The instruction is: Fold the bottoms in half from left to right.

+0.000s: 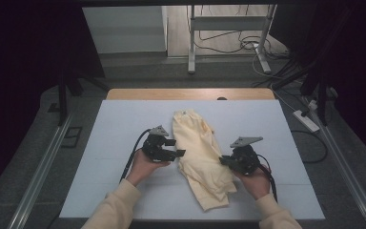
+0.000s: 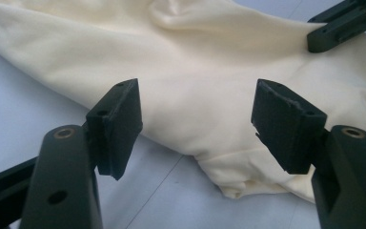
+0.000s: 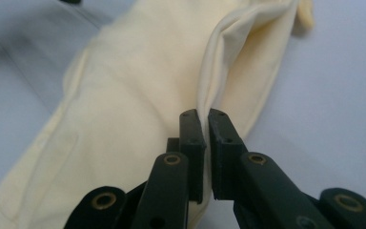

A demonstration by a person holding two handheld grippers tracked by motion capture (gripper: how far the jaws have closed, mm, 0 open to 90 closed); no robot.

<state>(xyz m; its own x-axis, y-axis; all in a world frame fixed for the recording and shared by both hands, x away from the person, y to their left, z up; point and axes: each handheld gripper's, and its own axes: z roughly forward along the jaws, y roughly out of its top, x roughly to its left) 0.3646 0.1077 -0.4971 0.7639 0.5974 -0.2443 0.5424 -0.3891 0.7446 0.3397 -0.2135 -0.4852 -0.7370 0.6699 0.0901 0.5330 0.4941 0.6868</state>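
Pinching cream garment (image 3: 138,109) fold, right gripper (image 3: 205,143) clenched on it, left gripper (image 2: 195,129) released wide, w/ cloth beyond.

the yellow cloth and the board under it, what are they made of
The yellow cloth looks like soft, matte woven or knit fabric, perhaps cotton: it creases and drapes, and a pinched fold stands up between the right tongs. The board looks like smooth, matte pale foam or plastic sheet, with faint seams; which one is hard to tell.
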